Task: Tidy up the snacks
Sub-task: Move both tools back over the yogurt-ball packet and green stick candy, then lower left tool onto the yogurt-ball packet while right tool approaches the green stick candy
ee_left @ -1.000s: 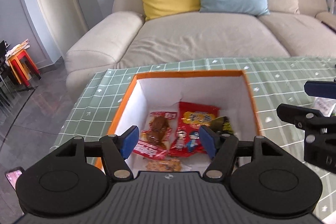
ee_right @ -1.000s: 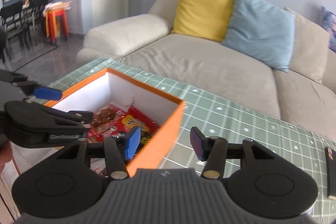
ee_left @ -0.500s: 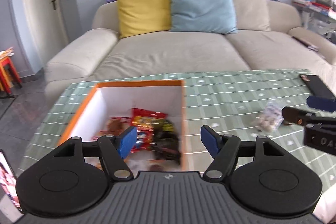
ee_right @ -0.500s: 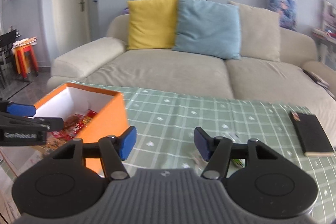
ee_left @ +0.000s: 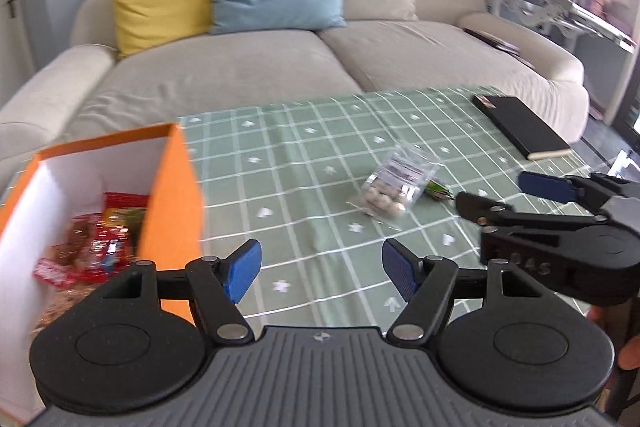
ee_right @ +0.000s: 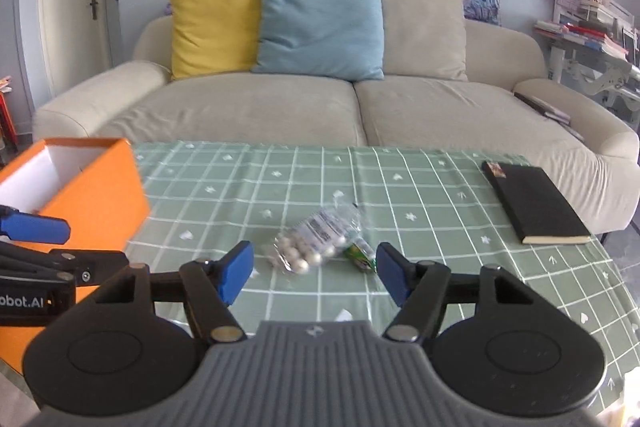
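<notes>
Beige sofa behind, yellow and blue cushions on it. Green checked tablecloth covers table. Orange box at left – red snack packets inside. Black book at right edge. Left gripper – fingers wide apart, holding nothing, beside box. Right gripper spread wide, empty, just short of clear bag of white balls; small green packet touches bag.

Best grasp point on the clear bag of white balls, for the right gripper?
Probably the near, ball-filled end of the clear bag of white balls: it's the bulkiest part, while the far labelled end lies flat. Come from above with the open right gripper, already lined up just short of it. Keep the right finger clear of the small green packet alongside.
</notes>
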A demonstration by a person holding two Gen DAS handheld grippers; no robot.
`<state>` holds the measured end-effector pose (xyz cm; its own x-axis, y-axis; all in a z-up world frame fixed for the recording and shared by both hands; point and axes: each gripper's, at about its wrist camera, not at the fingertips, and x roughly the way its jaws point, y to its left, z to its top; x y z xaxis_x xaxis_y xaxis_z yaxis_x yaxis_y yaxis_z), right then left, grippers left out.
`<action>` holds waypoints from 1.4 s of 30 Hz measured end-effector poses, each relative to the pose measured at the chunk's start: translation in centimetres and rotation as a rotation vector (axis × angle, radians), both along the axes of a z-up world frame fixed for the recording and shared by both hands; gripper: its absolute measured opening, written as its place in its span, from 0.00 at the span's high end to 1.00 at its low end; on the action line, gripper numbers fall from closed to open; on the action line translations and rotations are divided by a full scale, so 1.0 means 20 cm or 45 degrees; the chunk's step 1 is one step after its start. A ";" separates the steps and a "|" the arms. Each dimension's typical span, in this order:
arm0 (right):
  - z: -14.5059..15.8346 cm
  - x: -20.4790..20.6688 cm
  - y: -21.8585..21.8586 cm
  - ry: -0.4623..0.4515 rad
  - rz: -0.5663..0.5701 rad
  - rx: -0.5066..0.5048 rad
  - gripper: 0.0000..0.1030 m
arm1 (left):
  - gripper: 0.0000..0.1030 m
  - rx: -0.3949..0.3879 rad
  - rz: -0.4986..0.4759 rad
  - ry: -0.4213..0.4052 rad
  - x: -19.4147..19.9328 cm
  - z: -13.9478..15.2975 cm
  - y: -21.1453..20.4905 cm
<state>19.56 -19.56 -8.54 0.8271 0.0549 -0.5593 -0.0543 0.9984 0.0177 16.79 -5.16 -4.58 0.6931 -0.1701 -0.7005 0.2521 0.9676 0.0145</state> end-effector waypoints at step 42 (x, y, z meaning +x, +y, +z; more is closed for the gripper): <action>-0.40 0.62 -0.38 0.270 0.186 0.067 0.71 | 0.15 0.050 -0.509 0.195 0.76 -0.47 -0.38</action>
<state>31.88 -27.13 -16.62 0.6729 0.1988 -0.7125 -0.1874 0.9776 0.0958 32.08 -12.70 -13.95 0.4656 -0.3749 -0.8017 0.6090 0.7930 -0.0172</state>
